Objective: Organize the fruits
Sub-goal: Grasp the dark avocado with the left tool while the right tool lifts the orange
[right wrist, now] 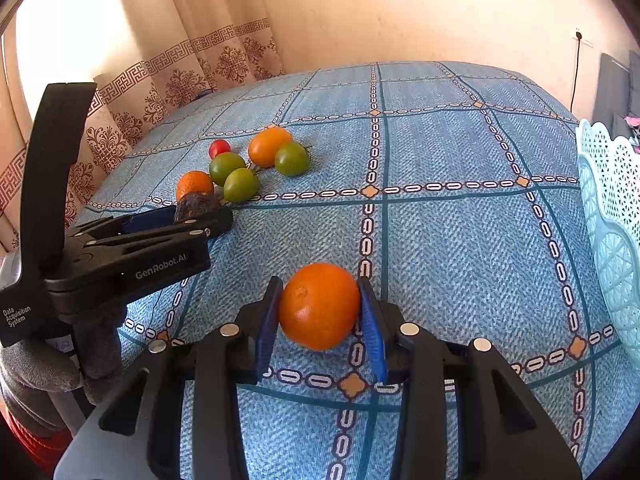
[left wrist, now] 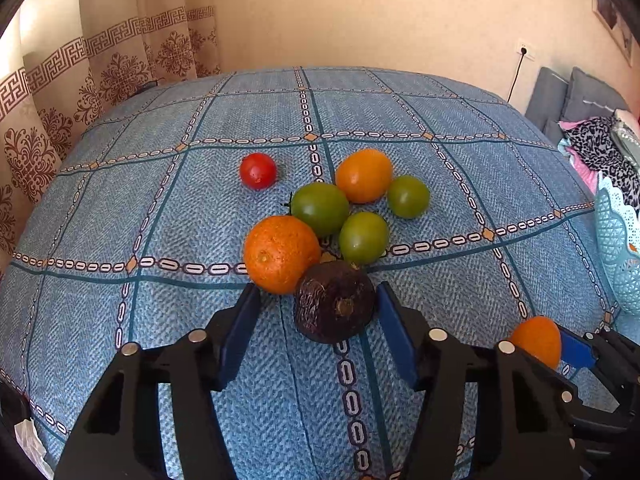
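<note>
Fruits lie clustered on a blue checked tablecloth (left wrist: 160, 208): a red tomato (left wrist: 258, 171), two oranges (left wrist: 282, 254) (left wrist: 363, 175), three green tomatoes (left wrist: 320, 208) and a dark wrinkled avocado (left wrist: 334, 300). My left gripper (left wrist: 316, 300) is open around the avocado, its right finger near it and the left one apart. It also shows in the right wrist view (right wrist: 192, 216). My right gripper (right wrist: 320, 308) is shut on another orange (right wrist: 319, 306), held just above the cloth; this orange also shows in the left wrist view (left wrist: 536, 340).
A pale turquoise lattice basket (right wrist: 612, 220) stands at the table's right edge, also in the left wrist view (left wrist: 618, 248). Patterned curtains (left wrist: 80, 100) hang behind on the left. A grey sofa with clothes (left wrist: 592, 128) is at the right.
</note>
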`<state>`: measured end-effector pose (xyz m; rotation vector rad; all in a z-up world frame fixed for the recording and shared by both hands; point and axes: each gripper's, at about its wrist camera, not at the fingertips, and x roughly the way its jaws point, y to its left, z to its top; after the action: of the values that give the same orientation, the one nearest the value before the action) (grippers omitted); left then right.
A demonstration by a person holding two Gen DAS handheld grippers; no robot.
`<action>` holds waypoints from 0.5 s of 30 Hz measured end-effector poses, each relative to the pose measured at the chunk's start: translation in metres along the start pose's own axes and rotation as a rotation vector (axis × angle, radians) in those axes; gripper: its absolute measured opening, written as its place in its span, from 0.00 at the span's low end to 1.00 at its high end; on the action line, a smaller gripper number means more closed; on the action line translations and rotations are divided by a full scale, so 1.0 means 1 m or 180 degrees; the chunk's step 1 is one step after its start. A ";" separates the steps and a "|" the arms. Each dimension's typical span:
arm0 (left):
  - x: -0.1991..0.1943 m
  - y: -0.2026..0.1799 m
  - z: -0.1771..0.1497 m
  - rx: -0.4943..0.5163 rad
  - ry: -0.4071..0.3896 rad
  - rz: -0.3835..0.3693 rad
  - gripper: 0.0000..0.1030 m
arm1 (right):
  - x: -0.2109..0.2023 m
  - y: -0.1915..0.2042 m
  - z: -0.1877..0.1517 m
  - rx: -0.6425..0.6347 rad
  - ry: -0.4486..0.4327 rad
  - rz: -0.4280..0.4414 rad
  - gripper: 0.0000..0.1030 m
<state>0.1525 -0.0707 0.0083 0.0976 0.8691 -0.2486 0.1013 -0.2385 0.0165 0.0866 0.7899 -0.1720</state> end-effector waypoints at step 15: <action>-0.016 0.001 -0.006 0.0023 -0.0109 -0.0113 0.38 | -0.014 0.001 0.005 -0.0075 -0.0160 -0.0164 0.38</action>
<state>0.1385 -0.0663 0.0169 0.0846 0.8363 -0.2859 0.0955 -0.2369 0.0304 0.0395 0.7444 -0.2128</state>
